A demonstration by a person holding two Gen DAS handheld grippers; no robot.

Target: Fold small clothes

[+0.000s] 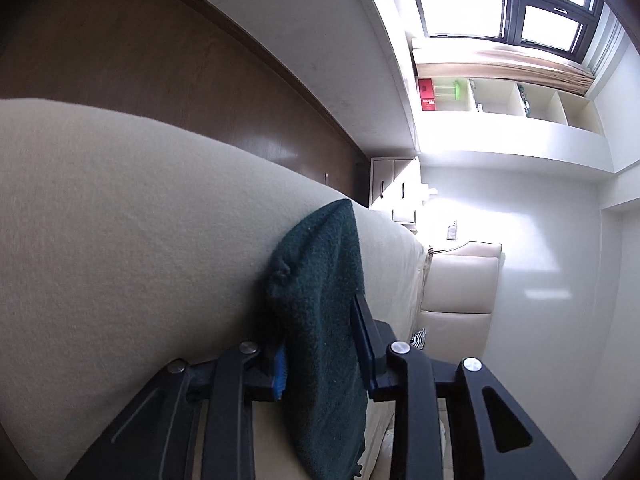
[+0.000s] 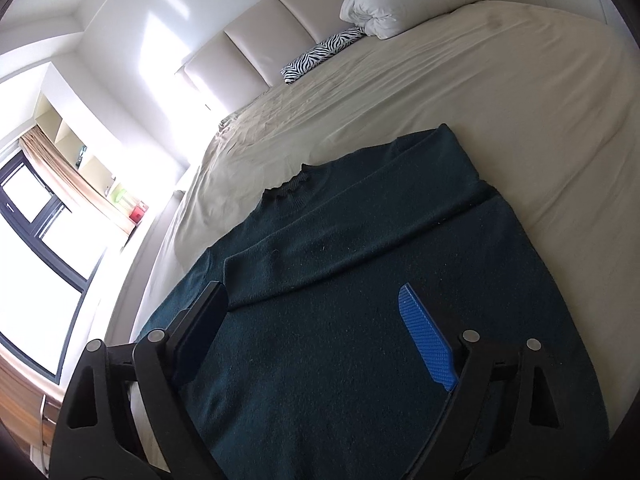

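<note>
Dark green knit sweater (image 2: pixel 360 280) lies flat on the bed sheet (image 2: pixel 500 100), lower centre of frame; left gripper (image 1: pixel 320 344) pinches a sweater edge, right gripper (image 2: pixel 316 320) hovers spread wide above it; fold likely starting, next needs a right-side grasp.

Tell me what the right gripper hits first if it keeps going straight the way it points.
Most likely the sweater. The right gripper is open and angled down over the sweater's body, spread flat on the bed, so it should meet the knit fabric first. How near it is, the picture does not show.
</note>
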